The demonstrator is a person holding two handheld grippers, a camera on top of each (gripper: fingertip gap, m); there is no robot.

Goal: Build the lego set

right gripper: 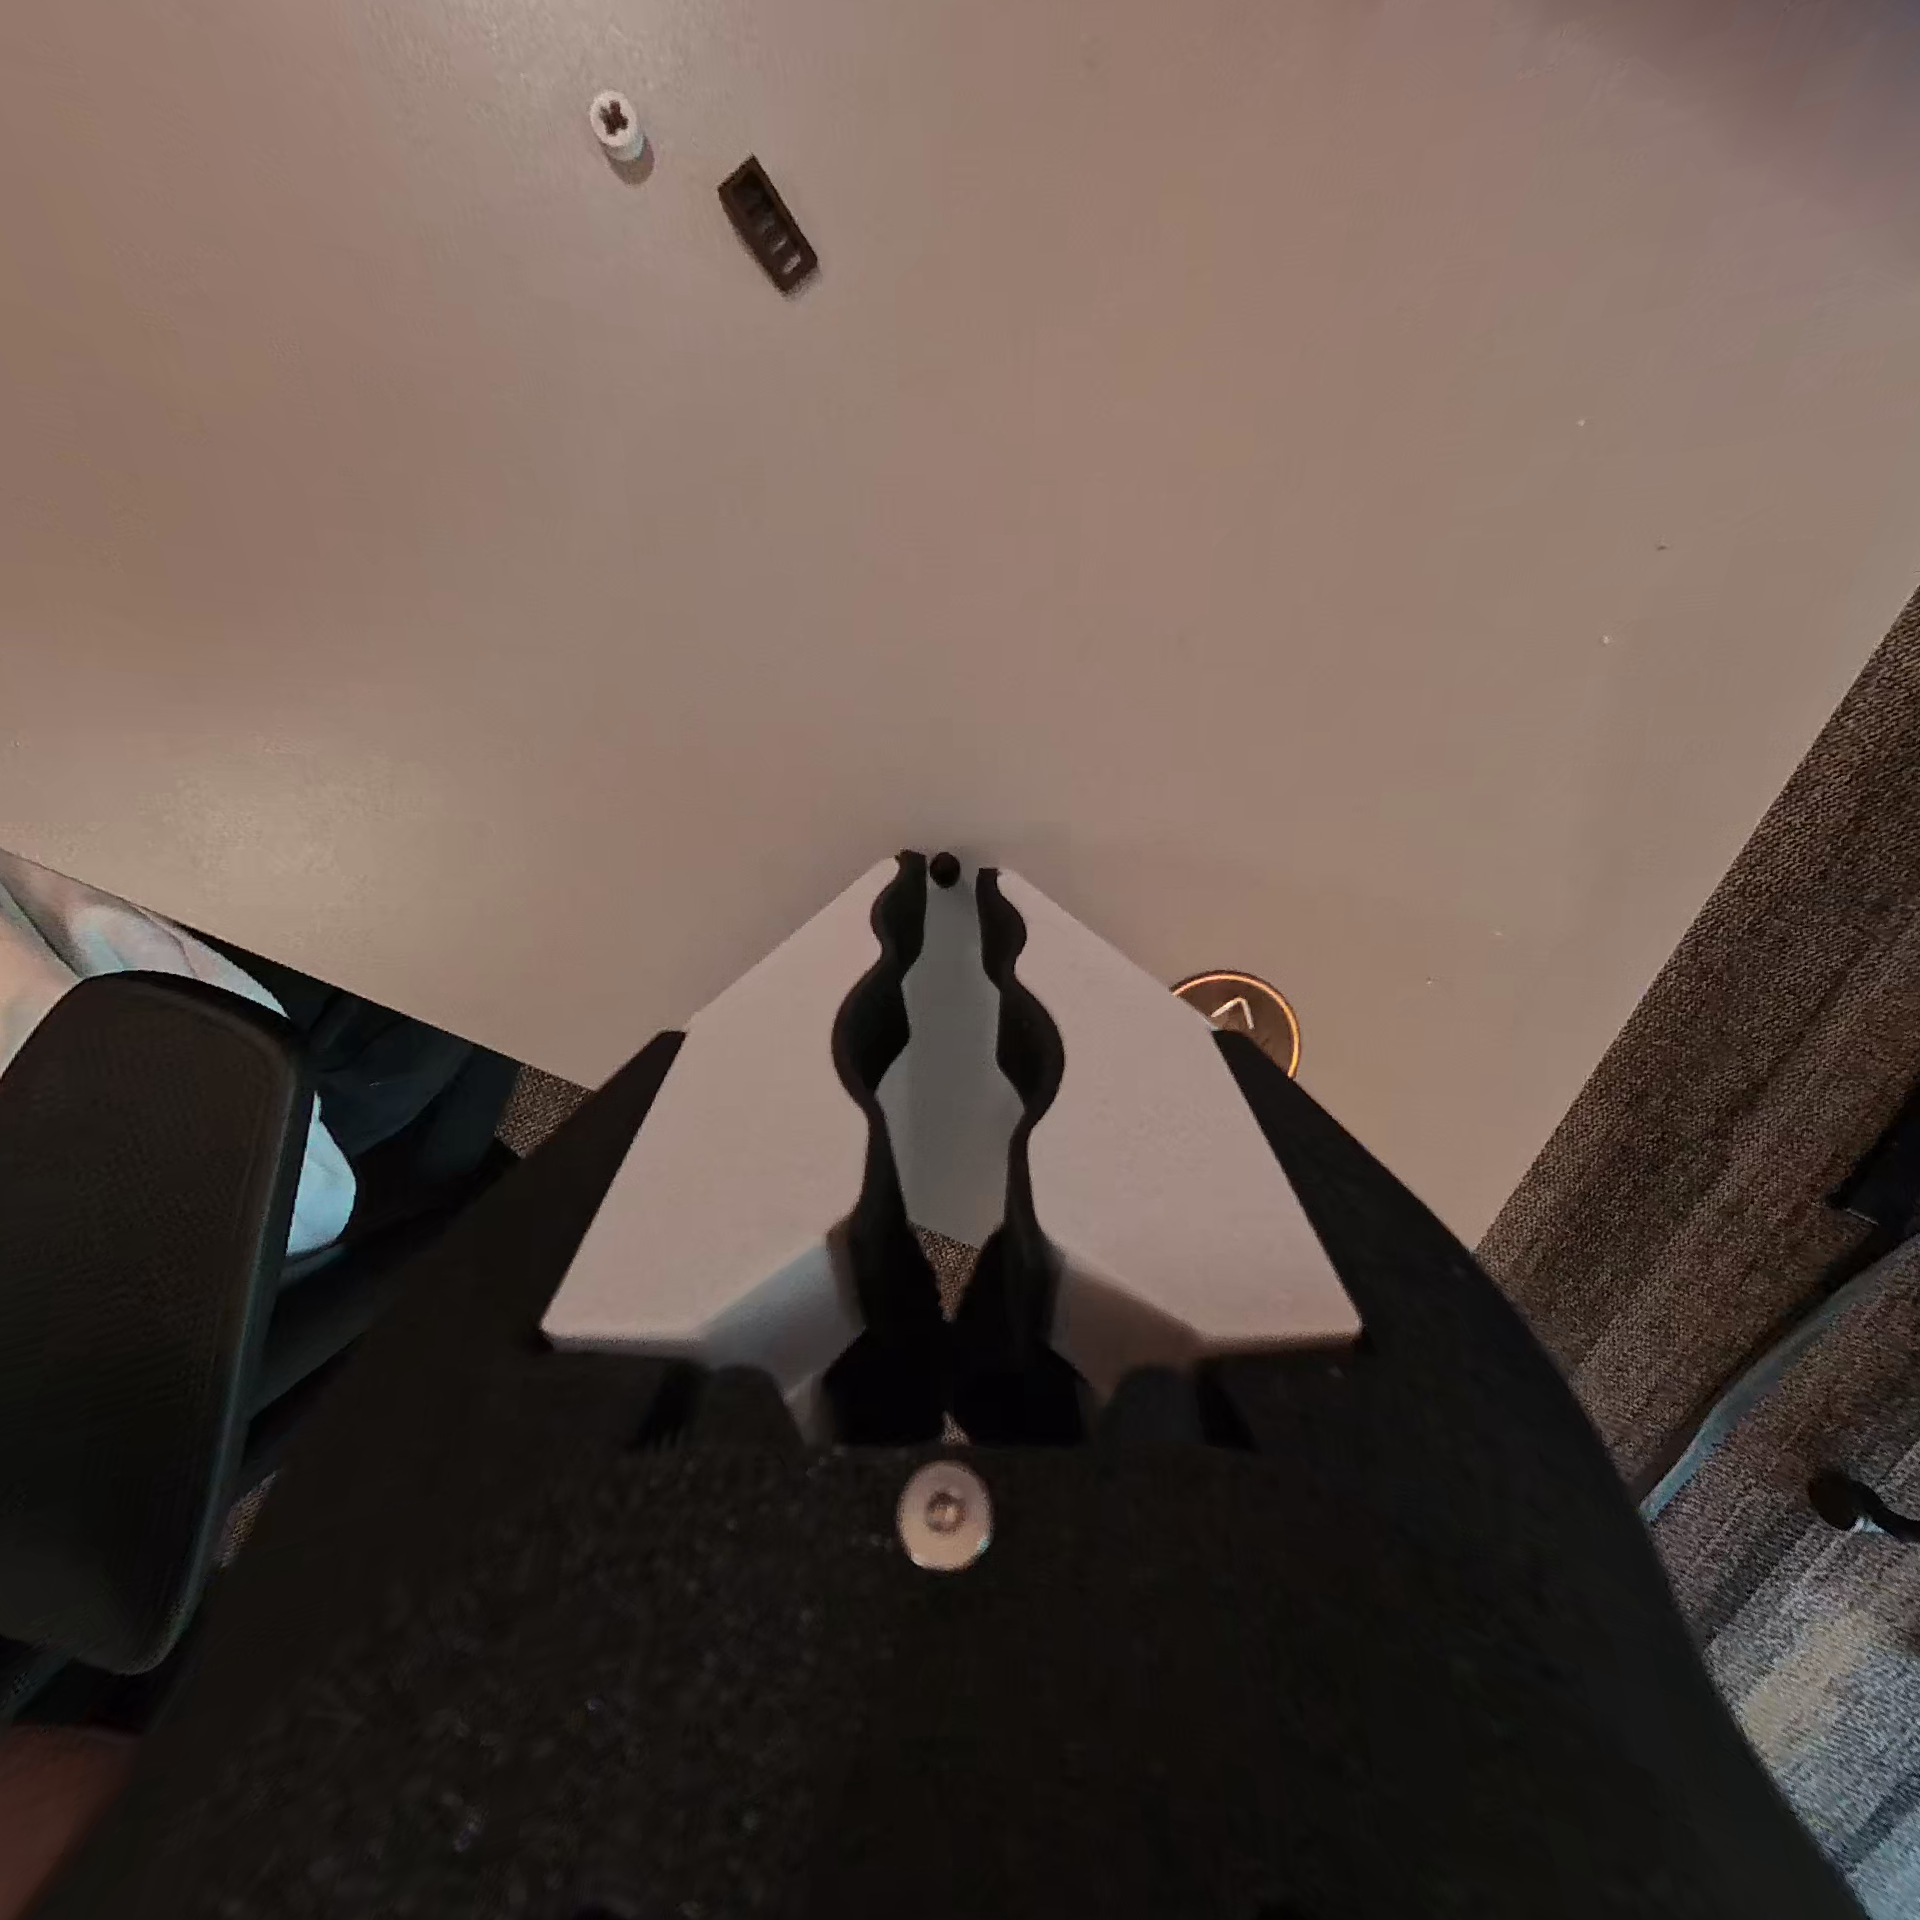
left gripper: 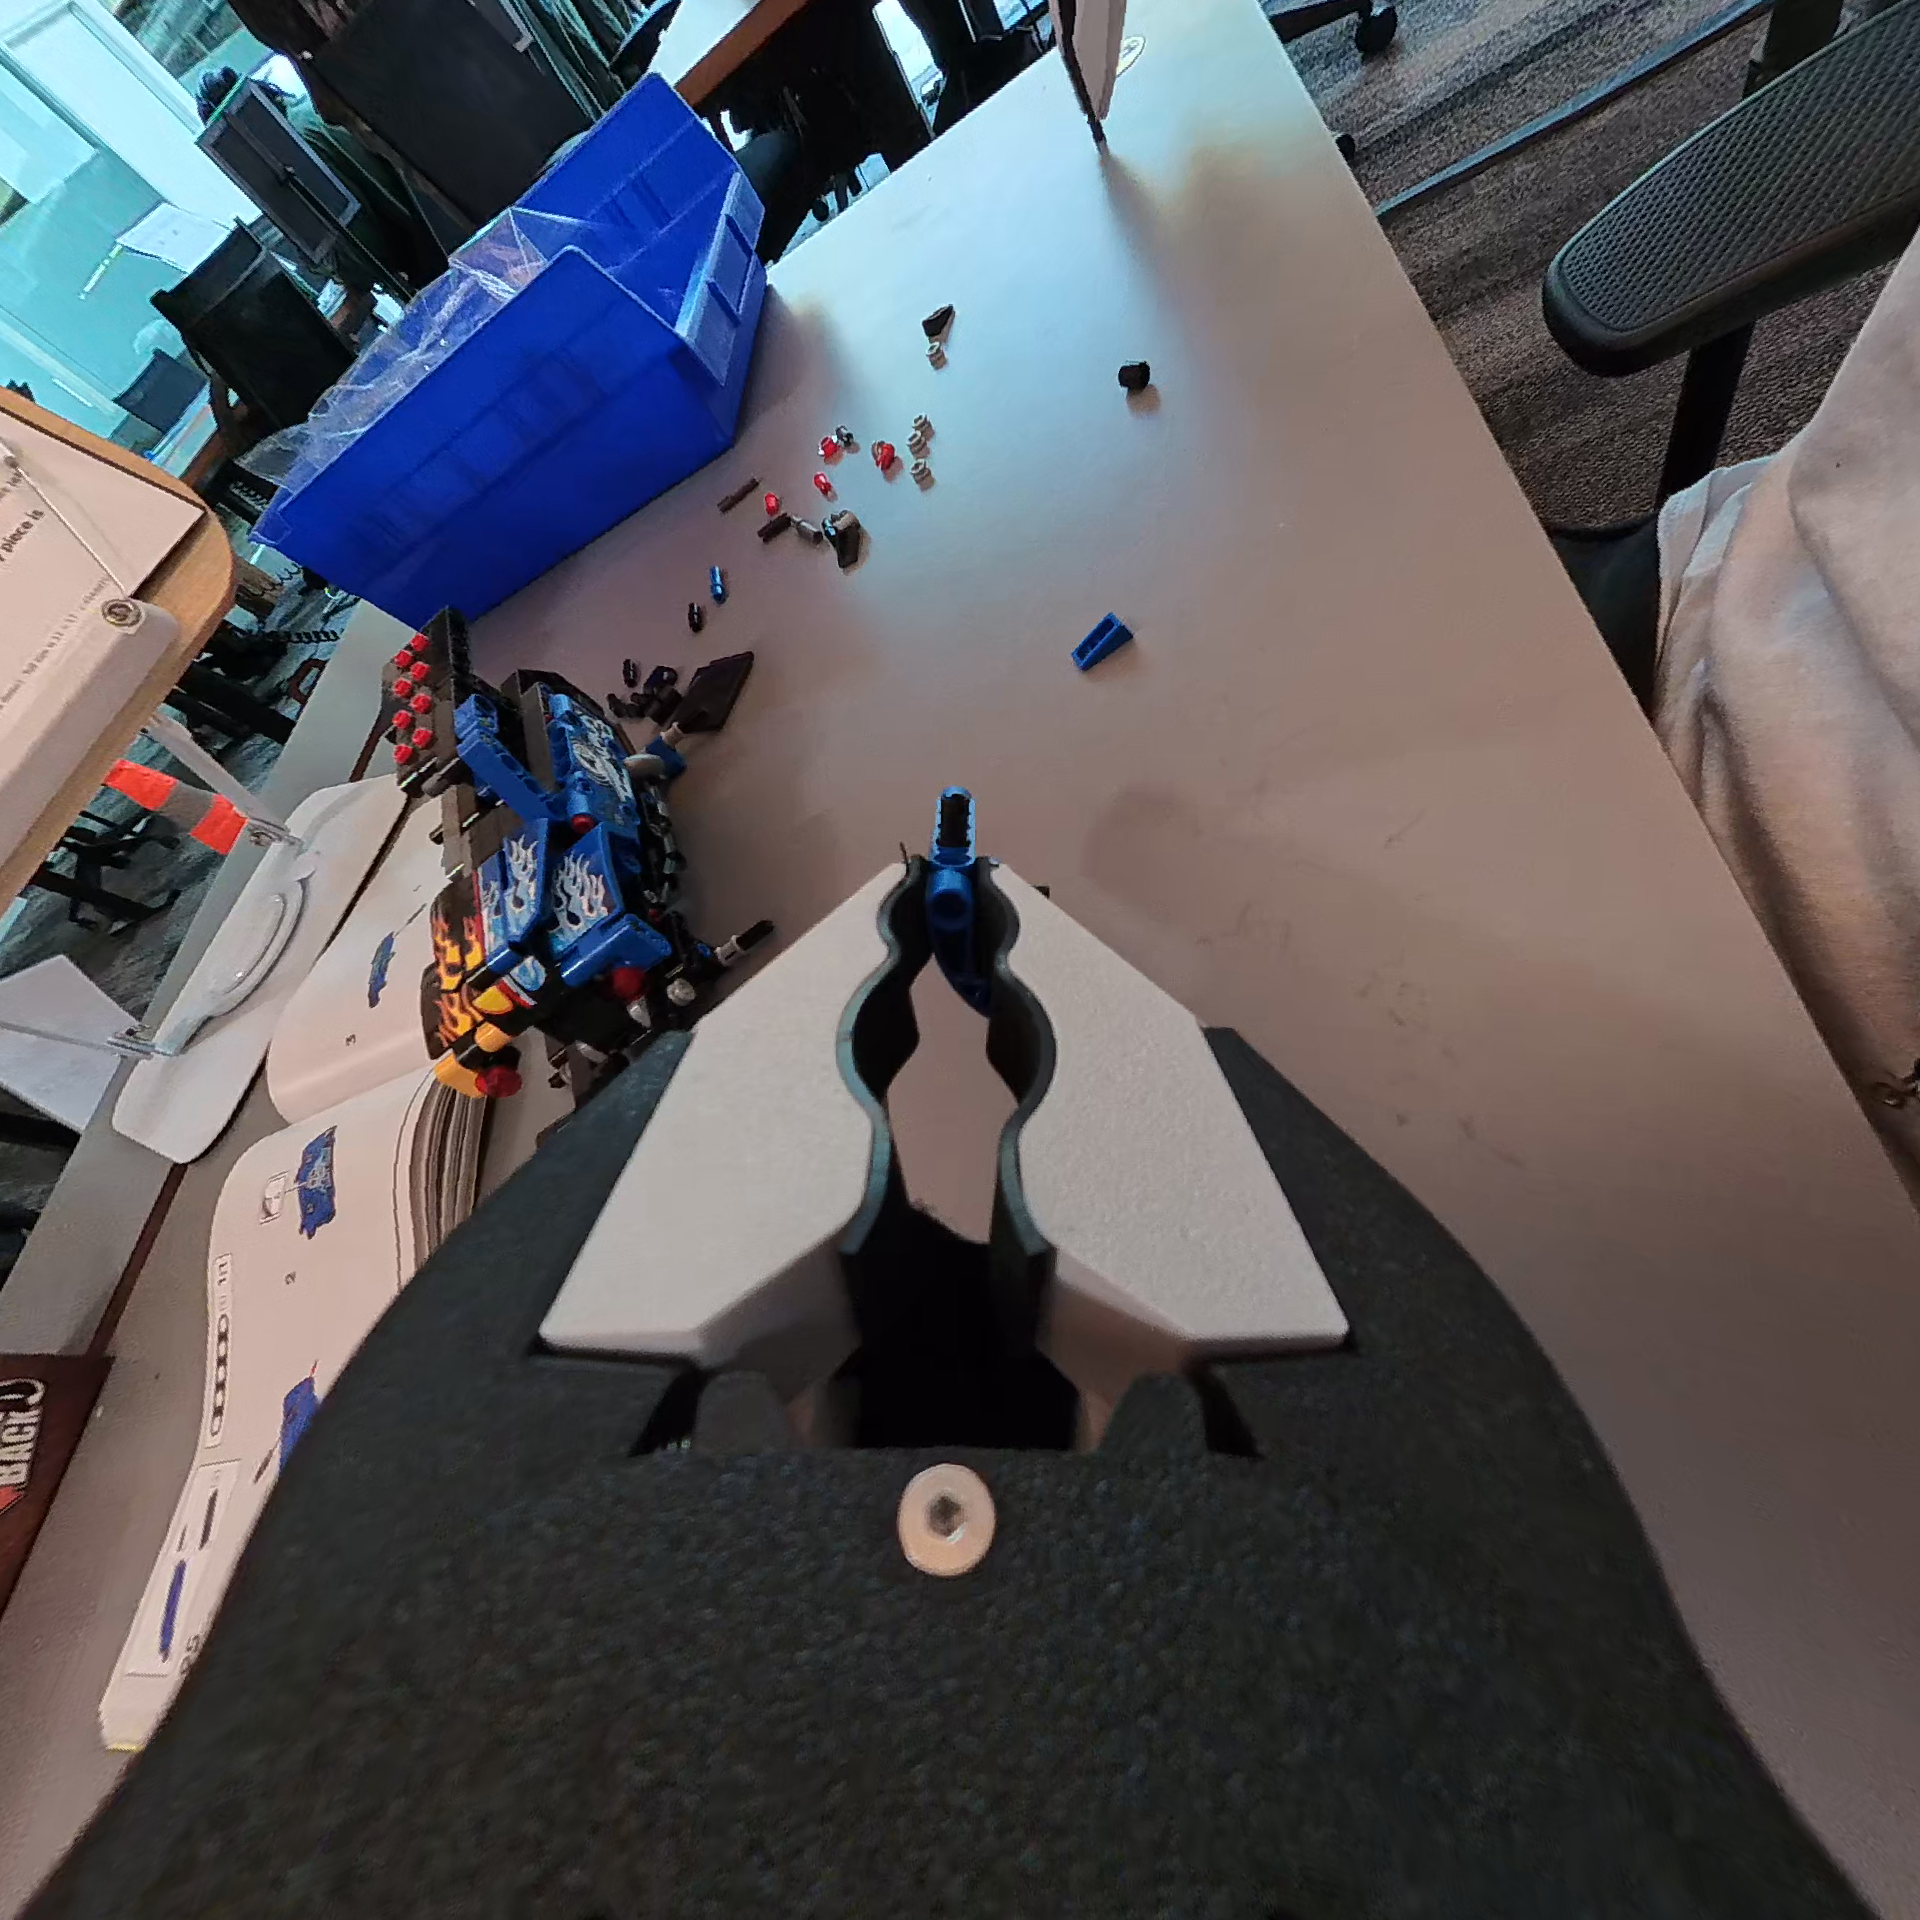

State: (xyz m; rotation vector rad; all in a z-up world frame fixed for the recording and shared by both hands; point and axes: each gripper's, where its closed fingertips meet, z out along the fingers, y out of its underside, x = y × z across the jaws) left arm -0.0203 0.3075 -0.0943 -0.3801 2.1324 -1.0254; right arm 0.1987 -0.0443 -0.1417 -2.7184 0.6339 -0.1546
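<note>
Gripping blue piece point(left gripper: 951, 914) | left claw point(left gripper: 948, 868) | model point(left gripper: 540, 883), bin point(left gripper: 540, 353) left

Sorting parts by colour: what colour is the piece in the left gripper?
Blue piece with a black pin at its tip, clearest in the left wrist view.

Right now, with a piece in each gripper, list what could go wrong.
1. The left gripper pinches the blue piece only at its fingertips, so pushing may twist it loose.
2. The tiny black peg sits at the tip of the right gripper, near the table edge; if dropped, it could roll to the carpet.
3. The half-built car is close on the left; a swing might knock it.
</note>
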